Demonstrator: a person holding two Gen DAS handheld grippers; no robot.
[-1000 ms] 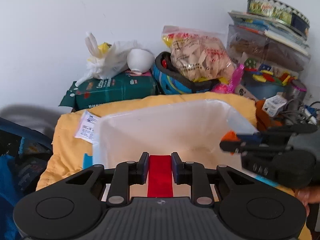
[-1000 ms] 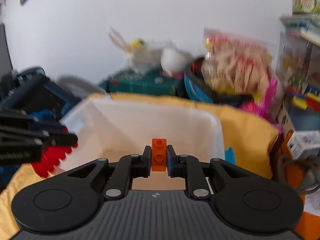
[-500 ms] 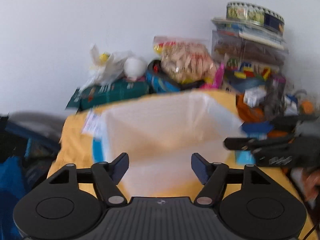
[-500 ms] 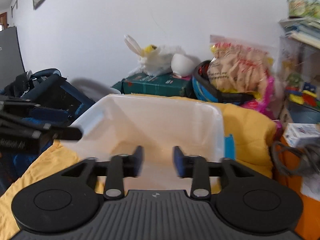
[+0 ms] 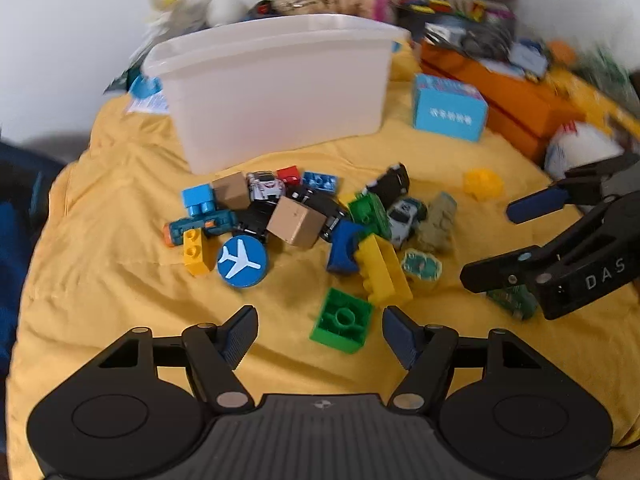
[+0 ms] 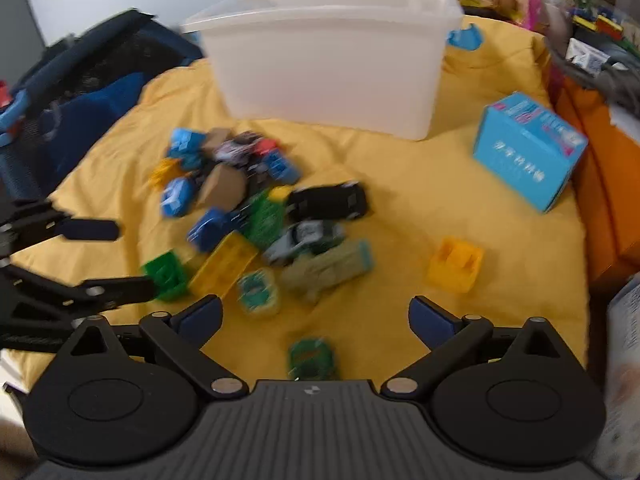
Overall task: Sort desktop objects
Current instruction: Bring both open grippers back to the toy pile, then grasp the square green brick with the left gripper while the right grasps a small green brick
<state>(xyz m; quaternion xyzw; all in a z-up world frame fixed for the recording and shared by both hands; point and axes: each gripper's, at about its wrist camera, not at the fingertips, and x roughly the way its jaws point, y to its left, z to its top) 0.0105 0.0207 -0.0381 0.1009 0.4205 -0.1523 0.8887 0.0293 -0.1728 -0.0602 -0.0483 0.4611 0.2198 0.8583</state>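
A pile of toy bricks and small cars lies on the yellow cloth (image 5: 120, 280) in front of a white plastic bin (image 5: 276, 88). My left gripper (image 5: 319, 335) is open and empty, just behind a green brick (image 5: 342, 325). A blue round airplane disc (image 5: 241, 261) and a yellow brick (image 5: 384, 270) lie near it. My right gripper (image 6: 315, 318) is open and empty above a small green car (image 6: 311, 358). The bin (image 6: 332, 56) stands beyond the pile; a lone yellow brick (image 6: 456, 265) lies to the right.
A light blue carton (image 5: 449, 109) (image 6: 528, 152) sits right of the bin. An orange box (image 5: 516, 100) and cluttered toys, bags and books line the back and right. A dark blue bag (image 6: 80, 92) lies off the cloth's left edge.
Both grippers let go of their bricks over the bin, opened, then drew back and tilted down toward the pile on the cloth.
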